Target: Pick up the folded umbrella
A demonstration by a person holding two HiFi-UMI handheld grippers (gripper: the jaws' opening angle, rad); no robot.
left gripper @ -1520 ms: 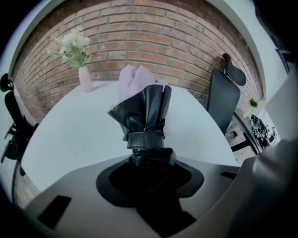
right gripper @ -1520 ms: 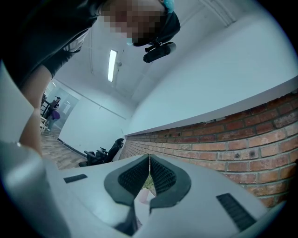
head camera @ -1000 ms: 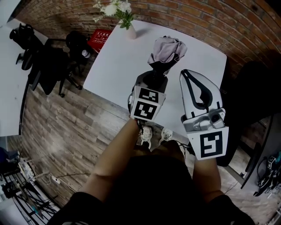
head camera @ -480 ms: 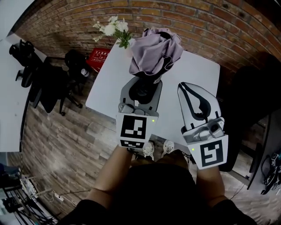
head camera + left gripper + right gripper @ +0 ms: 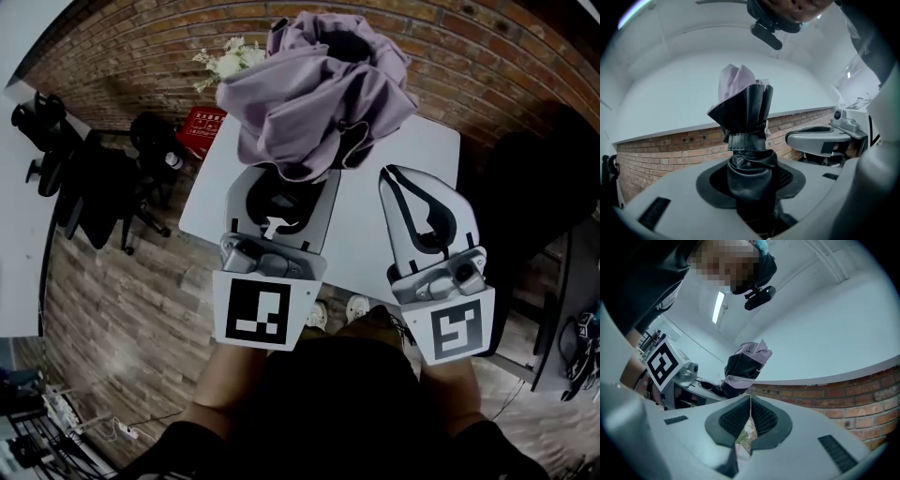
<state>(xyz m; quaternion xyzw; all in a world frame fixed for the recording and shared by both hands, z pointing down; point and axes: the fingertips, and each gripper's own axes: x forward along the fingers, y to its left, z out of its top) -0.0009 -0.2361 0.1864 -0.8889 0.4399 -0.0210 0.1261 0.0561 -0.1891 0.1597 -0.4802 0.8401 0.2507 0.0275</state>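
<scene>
1. Left gripper (image 5: 281,192): jaws partly apart, clamped on the umbrella (image 5: 314,89) at its black wrapped end. The umbrella is in the air, well above the table (image 5: 427,150).
2. Right gripper (image 5: 409,183): jaws closed together, holding nothing.
3. Risk: the loose canopy is top-heavy, so the slick fabric may slide through the pads.

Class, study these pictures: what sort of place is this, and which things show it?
Probably an office or studio workspace: black office chairs stand on a wood-plank floor near a white table, with a brick wall behind.
</scene>
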